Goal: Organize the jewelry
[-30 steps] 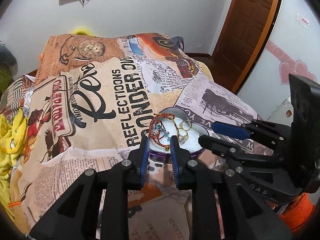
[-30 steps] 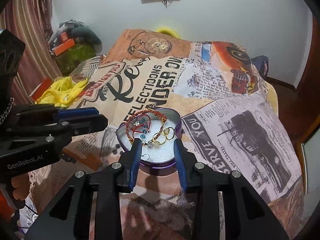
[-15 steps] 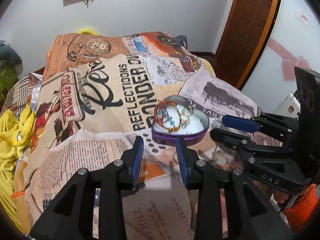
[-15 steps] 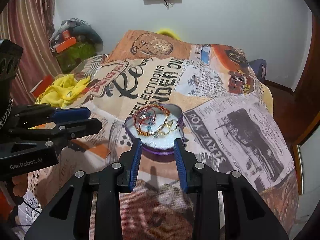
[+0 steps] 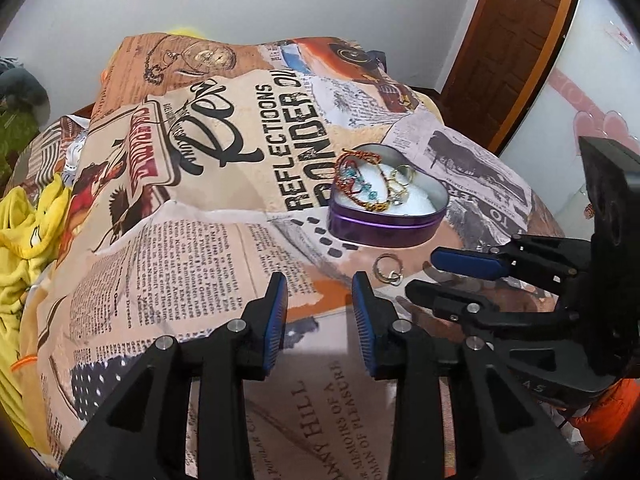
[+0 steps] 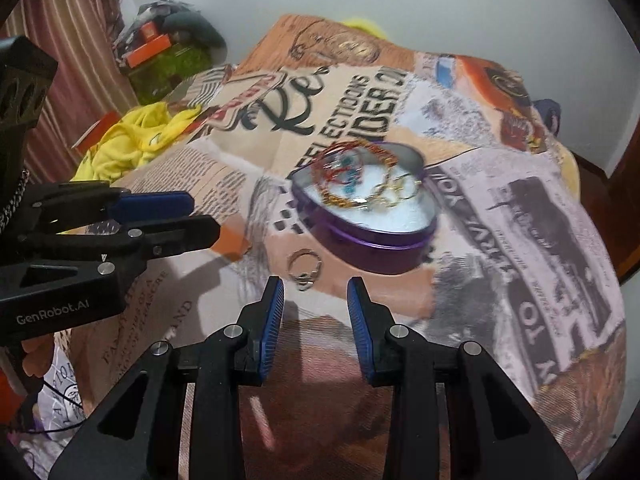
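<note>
A purple heart-shaped tin [image 5: 380,232] [image 6: 384,252] with white padding sits on the printed bedspread [image 5: 200,240]. Red and gold bracelets [image 5: 360,184] [image 6: 348,172] and gold rings [image 5: 402,178] lie in it. A loose silver ring [image 5: 387,269] [image 6: 305,269] rests on the cloth just in front of the tin. My left gripper [image 5: 319,284] [image 6: 206,218] hovers open and empty, short of that ring and to its left. My right gripper [image 6: 314,288] [image 5: 422,274] is open too, holds nothing, and has the ring just beyond its fingertips.
A crumpled yellow cloth [image 5: 24,216] [image 6: 128,140] lies at the bed's left side. Piled belongings [image 6: 168,56] stand by the striped curtain. A wooden door [image 5: 508,40] is at the far right. The bedspread drops away at its right edge.
Both grippers have drawn back from the tin toward the near side of the bed. The left jaws have widened. The loose ring now shows in front of both.
</note>
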The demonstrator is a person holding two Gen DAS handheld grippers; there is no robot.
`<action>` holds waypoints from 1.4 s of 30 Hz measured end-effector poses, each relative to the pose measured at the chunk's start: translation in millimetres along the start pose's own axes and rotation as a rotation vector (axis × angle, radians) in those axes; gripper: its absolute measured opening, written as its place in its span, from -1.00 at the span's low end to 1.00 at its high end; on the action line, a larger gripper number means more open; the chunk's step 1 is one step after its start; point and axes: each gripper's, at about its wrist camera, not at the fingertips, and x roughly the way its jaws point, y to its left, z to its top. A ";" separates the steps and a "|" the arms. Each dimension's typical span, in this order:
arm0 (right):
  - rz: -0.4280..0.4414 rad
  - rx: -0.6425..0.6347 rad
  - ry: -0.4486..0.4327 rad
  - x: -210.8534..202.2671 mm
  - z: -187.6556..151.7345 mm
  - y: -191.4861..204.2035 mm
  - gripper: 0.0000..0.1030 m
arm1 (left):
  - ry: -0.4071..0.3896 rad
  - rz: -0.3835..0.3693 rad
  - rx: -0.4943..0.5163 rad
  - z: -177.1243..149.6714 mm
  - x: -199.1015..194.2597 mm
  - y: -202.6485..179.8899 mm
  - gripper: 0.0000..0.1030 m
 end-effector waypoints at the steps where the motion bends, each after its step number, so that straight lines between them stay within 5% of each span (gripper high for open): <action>1: 0.003 -0.002 0.006 3.0 1.6 1.3 -0.42 | -0.002 0.001 0.000 -0.3 0.3 1.1 -0.37; 10: -0.007 -0.053 0.034 19.0 7.3 13.7 -0.47 | -0.010 -0.012 0.014 -2.2 3.5 5.4 -0.37; 15: -0.009 -0.052 0.031 21.3 7.8 13.7 -0.86 | -0.013 -0.017 0.021 -3.3 4.1 2.4 -0.37; 25: 0.001 -0.008 0.005 5.1 4.1 0.9 -0.87 | 0.014 -0.051 0.084 -1.3 12.9 -19.6 -0.37; 29: 0.000 0.009 0.009 -2.1 -1.2 -7.9 -0.82 | 0.043 -0.062 0.104 3.4 26.1 -27.6 -0.37; 34: -0.024 0.017 0.006 -6.1 -5.1 -15.6 -0.42 | 0.078 -0.071 0.100 8.4 43.6 -33.0 -0.37; 40: -0.033 0.021 -0.002 -8.0 -6.0 -19.0 -0.41 | 0.078 -0.061 0.106 11.4 52.7 -38.6 -0.40; 42: -0.033 0.019 -0.005 -7.9 -6.1 -18.9 -0.41 | 0.074 -0.047 0.112 11.5 54.3 -39.2 -0.60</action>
